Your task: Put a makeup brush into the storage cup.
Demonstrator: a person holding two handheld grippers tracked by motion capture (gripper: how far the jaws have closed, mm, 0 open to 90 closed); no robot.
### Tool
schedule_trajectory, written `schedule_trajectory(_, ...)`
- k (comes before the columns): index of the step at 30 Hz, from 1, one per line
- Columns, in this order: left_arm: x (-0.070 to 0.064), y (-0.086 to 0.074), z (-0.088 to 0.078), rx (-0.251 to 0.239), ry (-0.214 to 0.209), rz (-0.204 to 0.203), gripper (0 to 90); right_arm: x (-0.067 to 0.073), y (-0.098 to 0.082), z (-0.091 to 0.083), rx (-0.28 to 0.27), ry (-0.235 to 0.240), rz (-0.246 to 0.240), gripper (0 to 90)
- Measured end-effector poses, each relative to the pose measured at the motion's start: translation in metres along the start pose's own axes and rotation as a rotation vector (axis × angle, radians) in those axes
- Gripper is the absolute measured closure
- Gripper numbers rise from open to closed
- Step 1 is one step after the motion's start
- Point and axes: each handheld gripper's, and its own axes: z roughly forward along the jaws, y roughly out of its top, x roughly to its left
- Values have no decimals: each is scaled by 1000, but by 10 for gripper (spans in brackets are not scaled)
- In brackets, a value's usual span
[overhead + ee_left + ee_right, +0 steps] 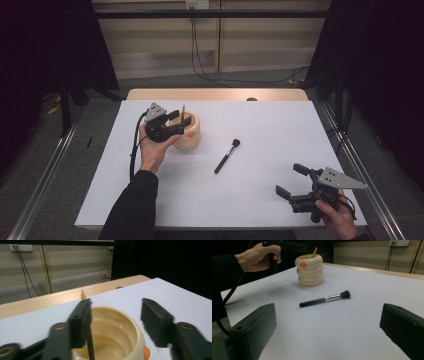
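Observation:
A cream holder point(192, 137) shaped like stacked rings, with an orange duck mark, stands at the left middle of the white table point(280, 125). A thin wooden stick point(183, 112) leans inside it. My left gripper point(181, 122) hovers over the holder's mouth, open. In the left gripper view the stick point(83, 294) rises beside the left jaw, and the holder's rim point(138, 336) lies below the open gripper point(116, 320). A black makeup brush point(227, 156) lies on the table's middle. My right gripper point(289, 179) stands open near the front right, facing the brush point(324, 299) and the holder point(310, 270).
A light wooden strip point(215, 94) runs along the table's far edge. Cables point(197, 55) hang from a wall socket behind. Metal rails point(360, 165) flank the table on the floor. A person's hand point(259, 257) holds the left gripper beside the holder.

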Motion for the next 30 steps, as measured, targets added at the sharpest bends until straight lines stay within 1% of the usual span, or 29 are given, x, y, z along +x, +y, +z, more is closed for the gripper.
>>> schedule_trajectory(2,0,1,-1,-9,7,-7,313,0,0,0,-3,-3,0,3)
schedule_trajectory(3,1,2,-2,-12,-6,-16,274,0,0,0,-4,-4,1,3)
schedule_trajectory(4,1,2,-2,-9,-2,-14,274,0,0,0,-4,-4,1,3)
schedule_trajectory(5,0,3,-3,-14,7,-13,226,0,0,0,-4,-3,1,3)
schedule_trajectory(6,1,3,-3,-13,9,-20,138,0,0,0,-3,-4,2,3)
schedule_trajectory(8,2,3,-5,-4,25,-26,80,0,0,0,-4,-5,1,3)
schedule_trajectory(9,3,4,-6,3,21,-27,65,0,0,1,-7,-3,0,3)
schedule_trajectory(11,3,4,-6,-2,23,-29,40,0,0,0,1,-2,-3,3)
schedule_trajectory(12,3,4,-7,1,22,-34,40,0,0,0,1,-2,-3,3)
schedule_trajectory(13,3,5,-7,1,12,-50,39,0,0,0,-4,-4,-1,3)
schedule_trajectory(14,3,5,-7,4,12,-43,25,0,0,0,-4,-5,1,3)
schedule_trajectory(16,1,5,-8,-1,-10,-56,19,-1,0,-1,-1,2,1,3)
schedule_trajectory(18,-1,6,-10,9,1,-26,19,-1,0,-1,-2,1,2,3)
schedule_trajectory(19,-1,6,-11,10,-4,-24,20,-1,0,-1,-5,-6,4,3)
schedule_trajectory(20,-1,7,-12,12,0,-32,20,-1,0,0,-8,-10,4,3)
schedule_trajectory(21,-2,7,-14,1,-6,-36,20,-1,0,0,-8,-10,4,3)
schedule_trajectory(22,-1,8,-15,2,-10,-31,19,-1,0,0,-7,-9,5,3)
schedule_trajectory(24,-2,9,-19,10,-4,-23,18,-1,0,-1,-9,-14,2,3)
schedule_trajectory(27,-5,10,-24,-5,-12,-23,18,-1,0,-1,-9,-14,1,3)
schedule_trajectory(29,-6,10,-27,-14,1,-23,18,-1,1,-1,-6,-13,0,3)
schedule_trajectory(30,-6,9,-29,-14,1,-19,18,-1,1,-1,-7,-12,-1,3)
